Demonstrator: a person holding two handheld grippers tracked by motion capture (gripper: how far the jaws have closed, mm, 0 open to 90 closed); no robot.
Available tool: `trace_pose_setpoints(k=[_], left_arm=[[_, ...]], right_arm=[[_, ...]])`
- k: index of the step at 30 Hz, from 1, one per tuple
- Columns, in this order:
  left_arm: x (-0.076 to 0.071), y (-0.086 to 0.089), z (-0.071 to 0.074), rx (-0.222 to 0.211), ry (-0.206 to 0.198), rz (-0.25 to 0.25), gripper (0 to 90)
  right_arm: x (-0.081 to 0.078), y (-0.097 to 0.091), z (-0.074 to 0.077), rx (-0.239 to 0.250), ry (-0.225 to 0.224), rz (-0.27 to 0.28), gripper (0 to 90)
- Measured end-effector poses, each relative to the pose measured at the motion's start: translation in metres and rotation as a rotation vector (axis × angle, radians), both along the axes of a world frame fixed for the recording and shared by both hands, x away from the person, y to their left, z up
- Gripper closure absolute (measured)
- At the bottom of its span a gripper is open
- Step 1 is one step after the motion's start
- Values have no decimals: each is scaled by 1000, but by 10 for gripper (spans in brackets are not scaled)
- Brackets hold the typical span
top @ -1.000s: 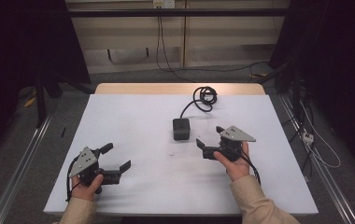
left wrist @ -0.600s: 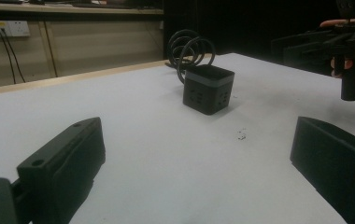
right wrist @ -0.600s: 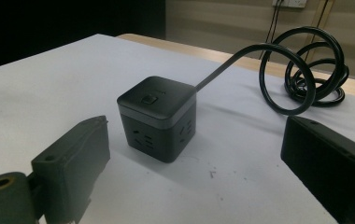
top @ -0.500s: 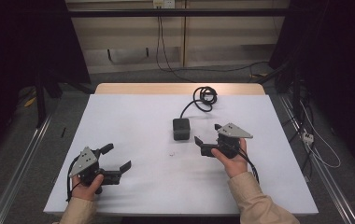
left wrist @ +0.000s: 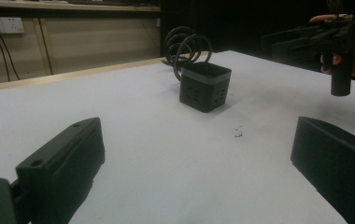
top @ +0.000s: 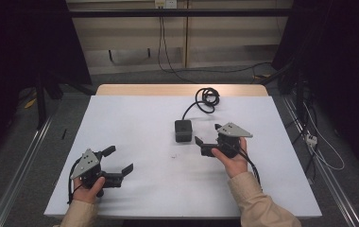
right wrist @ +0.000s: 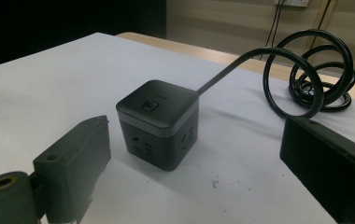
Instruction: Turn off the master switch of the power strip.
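Right gripper view: the two black fingers [right wrist: 73, 154] stand wide apart with nothing between them, and the black cube power strip [right wrist: 159, 126] sits just ahead of the gap, closer to the left finger, not touching either. Cube has a small button on its top face and socket slots on the two sides that show. Its black cord [right wrist: 306, 70] leaves the back top edge toward 1 o'clock and ends in a loose coil lying on the table [right wrist: 49, 79] near the wooden far edge.

Left gripper view: fingers [left wrist: 63, 158] also spread wide, empty, low over the white table. Cube sits well ahead at about 12 o'clock, coil behind it. A small dark speck [left wrist: 237, 134] lies on the table between the fingers and the cube. Other hand with its gripper shows at 2 o'clock, raised off the surface.

High view: right gripper [top: 207, 141], grey plate on top, held in the person's right hand [top: 232, 158], fingers pointing toward 9 o'clock, just beside the cube's right side, apart from it. Left gripper [top: 119, 161] is near the front-left corner, held in the left hand [top: 88, 189], well apart from the cube, fingers pointing toward 3 o'clock. Nothing lies between either gripper and the cube except the speck. Floor rails run along both sides of the table; wall cables hang behind.
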State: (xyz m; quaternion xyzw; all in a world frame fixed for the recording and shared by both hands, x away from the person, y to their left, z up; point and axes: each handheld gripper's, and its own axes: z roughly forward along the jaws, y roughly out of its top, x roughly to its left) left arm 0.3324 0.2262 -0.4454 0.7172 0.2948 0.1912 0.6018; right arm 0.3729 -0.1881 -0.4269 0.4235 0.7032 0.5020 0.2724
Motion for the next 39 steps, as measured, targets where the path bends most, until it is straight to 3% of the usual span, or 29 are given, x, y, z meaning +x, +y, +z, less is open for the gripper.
trace_pose_setpoints(k=[14,20,29,39], left_arm=[[0,0,0,4,3,5,28],[0,0,0,3,4,4,28],[1,0,0,8,1,-1,28],[1,0,-1,12,1,-4,28]], right_arm=[[7,5,0,-17,10,3,107],[9,6,-1,1,21,1,123],[13,10,0,-31,17,6,127],[17,11,-1,-28,19,9,131]])
